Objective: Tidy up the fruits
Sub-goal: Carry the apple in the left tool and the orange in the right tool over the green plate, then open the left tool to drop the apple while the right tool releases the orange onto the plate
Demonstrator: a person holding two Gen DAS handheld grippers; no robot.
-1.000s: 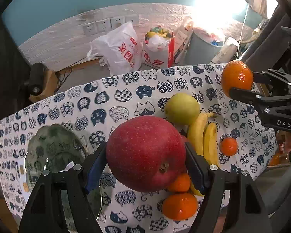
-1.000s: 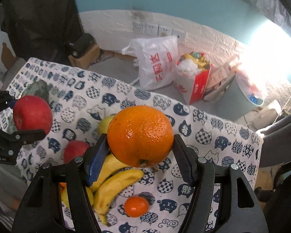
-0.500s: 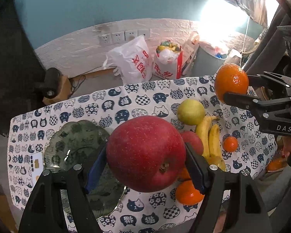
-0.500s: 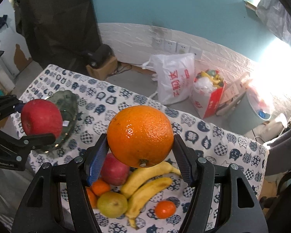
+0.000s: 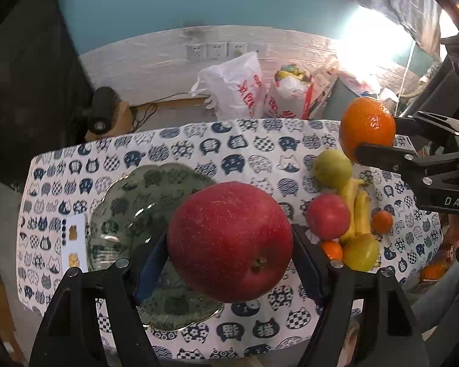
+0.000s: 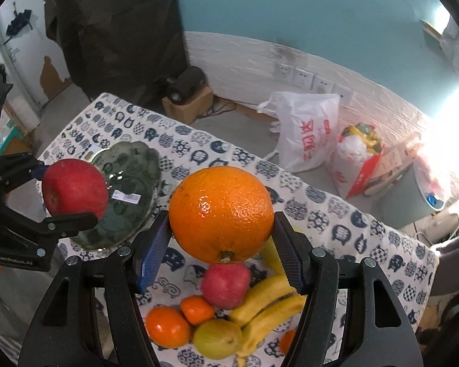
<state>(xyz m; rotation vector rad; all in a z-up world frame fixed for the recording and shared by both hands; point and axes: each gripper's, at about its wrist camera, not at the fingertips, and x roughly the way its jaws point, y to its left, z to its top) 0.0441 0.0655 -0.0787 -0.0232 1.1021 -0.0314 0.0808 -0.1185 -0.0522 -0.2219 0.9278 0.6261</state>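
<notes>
Both tools have lifted up and moved toward the green plate (image 5: 128, 214). The left tool (image 5: 229, 257) squeezes the red apple (image 5: 229, 244), the right tool (image 6: 222, 244) the orange (image 6: 222, 214). The plate comes next, I think.

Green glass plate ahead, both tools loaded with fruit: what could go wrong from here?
1. The apple is round and wide for the left tool, pinched only at its sides; it may slip out and hit the green glass plate hard.
2. The right tool carries the orange above the fruit pile; dropped, it might scatter it.
3. The plate lies near the table edge; a knock could shift it.
</notes>
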